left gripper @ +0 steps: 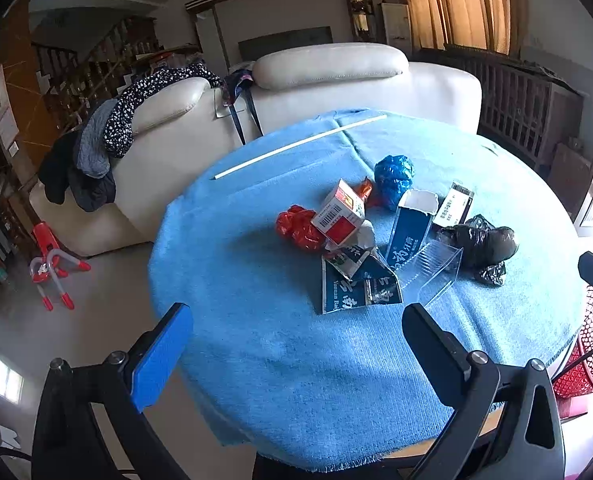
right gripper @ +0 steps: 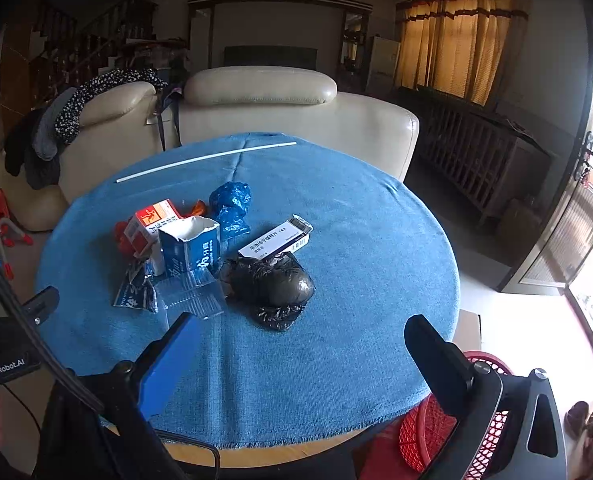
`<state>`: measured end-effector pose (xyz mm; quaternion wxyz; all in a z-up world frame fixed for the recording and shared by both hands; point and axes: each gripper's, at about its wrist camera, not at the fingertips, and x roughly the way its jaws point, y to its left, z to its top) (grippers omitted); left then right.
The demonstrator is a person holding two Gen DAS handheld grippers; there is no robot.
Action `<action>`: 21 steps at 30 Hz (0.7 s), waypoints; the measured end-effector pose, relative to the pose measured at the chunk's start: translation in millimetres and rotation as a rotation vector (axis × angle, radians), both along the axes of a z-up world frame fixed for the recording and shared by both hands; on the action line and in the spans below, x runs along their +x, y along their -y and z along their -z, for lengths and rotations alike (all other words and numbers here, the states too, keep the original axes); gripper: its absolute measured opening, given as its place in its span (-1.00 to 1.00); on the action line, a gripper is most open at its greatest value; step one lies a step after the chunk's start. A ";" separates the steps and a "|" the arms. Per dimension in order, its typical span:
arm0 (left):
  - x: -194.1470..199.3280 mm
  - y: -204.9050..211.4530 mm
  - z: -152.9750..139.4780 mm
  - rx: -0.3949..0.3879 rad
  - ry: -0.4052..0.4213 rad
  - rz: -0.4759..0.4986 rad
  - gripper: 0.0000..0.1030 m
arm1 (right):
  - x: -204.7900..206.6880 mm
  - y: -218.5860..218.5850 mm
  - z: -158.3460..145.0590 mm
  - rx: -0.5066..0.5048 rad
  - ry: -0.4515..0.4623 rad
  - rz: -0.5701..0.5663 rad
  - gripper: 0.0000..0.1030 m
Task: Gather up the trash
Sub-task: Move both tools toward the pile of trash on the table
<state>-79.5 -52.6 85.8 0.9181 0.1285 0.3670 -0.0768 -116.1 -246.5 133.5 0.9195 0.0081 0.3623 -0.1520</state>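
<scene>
With both the left tool [left gripper: 296, 344] and right tool [right gripper: 302, 354] spread wide and empty, the trash heaped around the blue carton [right gripper: 190, 248] mid-tabletop [right gripper: 356, 240] risks scattering if one nudges the loose pile

A cloth [right gripper: 336, 280] covers the round tabletop, and the trash lies heaped on it left of centre: a crumpled bag [right gripper: 270, 286] nearest, a flat box [right gripper: 276, 238] just behind it, an open carton [right gripper: 190, 246] to their left. A thin rod [right gripper: 206, 158] lies along the far edge, before the sofa [right gripper: 256, 112]. A mesh basket [right gripper: 428, 436] stands below the near right rim.
</scene>
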 end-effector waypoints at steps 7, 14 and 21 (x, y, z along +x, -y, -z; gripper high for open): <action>2.9 9.2 3.1 0.018 -0.013 0.011 1.00 | 1.5 6.8 4.5 0.009 -0.014 0.011 1.00; 8.2 11.5 7.4 0.029 -0.025 0.003 1.00 | 2.7 12.0 8.0 0.021 -0.019 0.022 1.00; 8.6 12.4 13.4 0.031 -0.042 0.001 1.00 | 3.5 14.0 12.4 0.015 -0.030 0.033 1.00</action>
